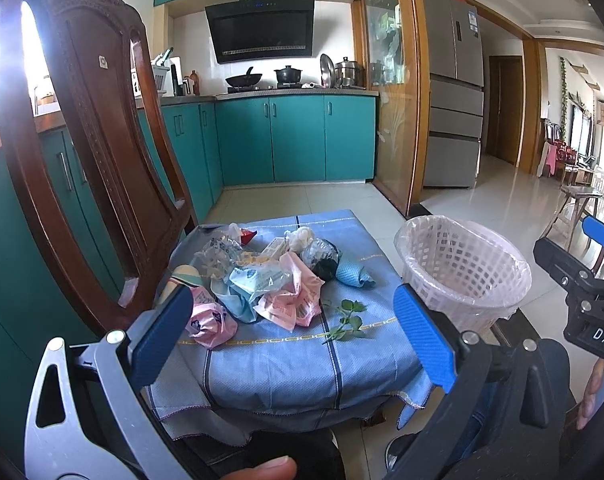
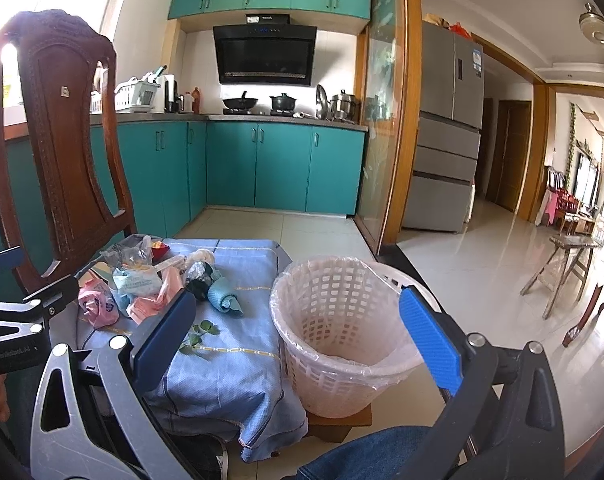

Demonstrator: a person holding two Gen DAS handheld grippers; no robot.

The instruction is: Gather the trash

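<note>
Left gripper (image 1: 292, 334): blue pads spread wide, nothing held; hovering short of the near edge of the cloth-covered seat.

Right gripper (image 2: 298, 340): jaws likewise wide apart, empty; aimed between the cloth edge and the basket.

Trash pile (image 1: 258, 276): heaped on the blue cloth (image 1: 286, 360), toward the back left. Noted within it: pink wrappers (image 1: 290, 304), a crumpled pale-blue packet (image 1: 258, 280), clear plastic (image 1: 218, 252), a dark bundle in film (image 1: 322, 258), a blue rolled piece (image 1: 352, 274). A leafy sprig (image 1: 348, 318) lies apart, nearest the grippers.

Basket (image 2: 342, 332): white lattice, lined with a thin bag, apparently empty; standing just beside the cloth's right edge on a low wooden stand (image 2: 340, 424).

Step in hand, as judged: first pick not yet made. The sprig is flat and thin, so a low pinch close to the cloth would be needed; cloth is easily caught with it. The pink wrappers are bulkier and would be taken more surely from above.

Edges and room: the carved chair back (image 1: 98, 152) rises close on the left of the pile, limiting approach from that side. Open floor lies to the right and beyond. The liner rim is loose; release well inside it is advised.
</note>
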